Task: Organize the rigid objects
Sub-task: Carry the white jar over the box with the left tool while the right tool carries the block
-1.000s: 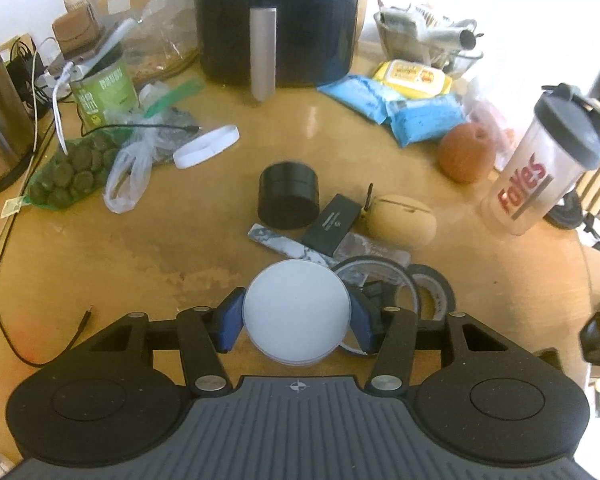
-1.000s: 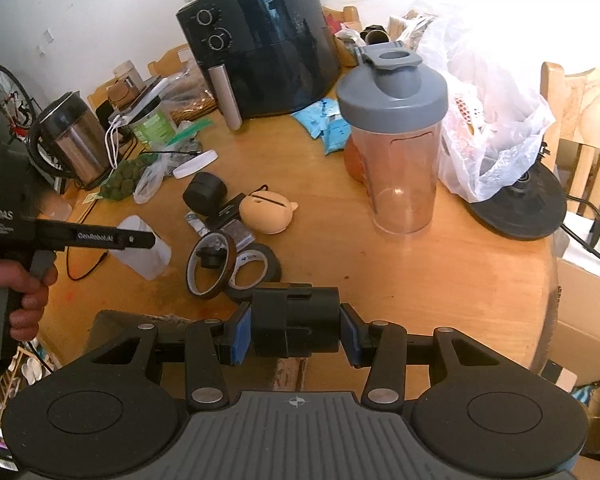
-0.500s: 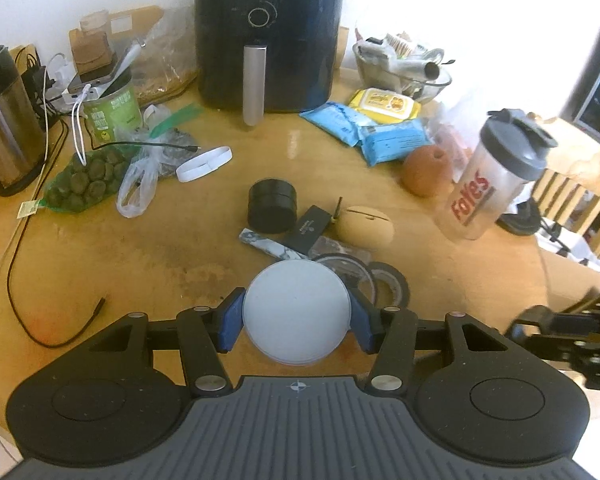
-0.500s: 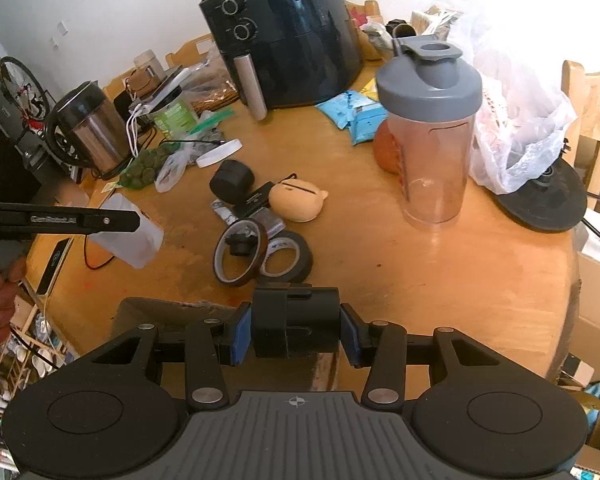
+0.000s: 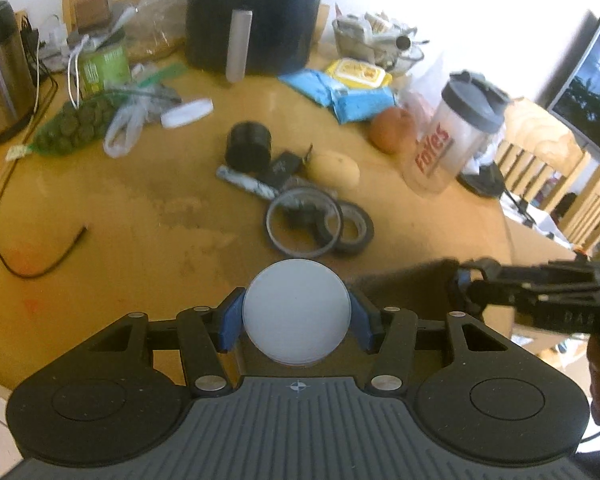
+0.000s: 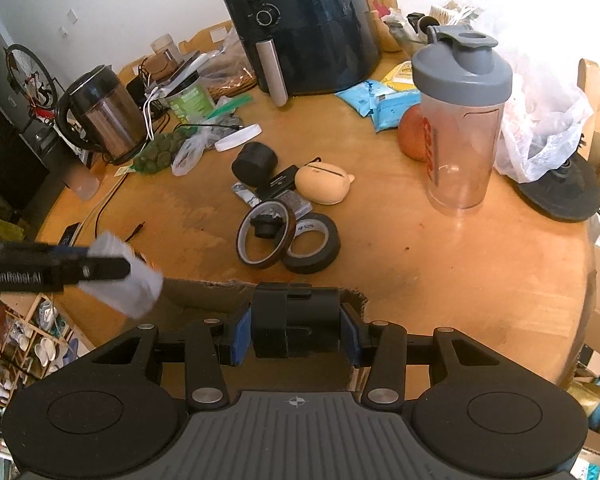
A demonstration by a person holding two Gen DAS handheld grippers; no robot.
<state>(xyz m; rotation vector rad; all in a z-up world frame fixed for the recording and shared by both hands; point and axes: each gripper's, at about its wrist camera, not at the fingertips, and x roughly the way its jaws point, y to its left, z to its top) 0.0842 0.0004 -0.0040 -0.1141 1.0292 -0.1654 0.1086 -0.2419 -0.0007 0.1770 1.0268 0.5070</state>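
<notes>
White cylinder (image 5: 296,316) in left hand-held gripper (image 5: 296,320); black block (image 6: 296,322), details unclear, in right (image 6: 296,332).

White round container (image 5: 296,317): cylindrical, flat circular end facing the left wrist camera, clamped between the blue pads of the left hand-held gripper (image 5: 296,320), held above the near edge of the worktop (image 5: 140,216). Seen tilted and blurred from the right wrist view.

Black boxy object (image 6: 296,322): roughly rectangular, matte, with a clip-like ridge on its face, clamped between the blue pads of the right hand-held gripper (image 6: 296,332), held over a brown cardboard box (image 6: 204,300) at the worktop's near edge.
</notes>
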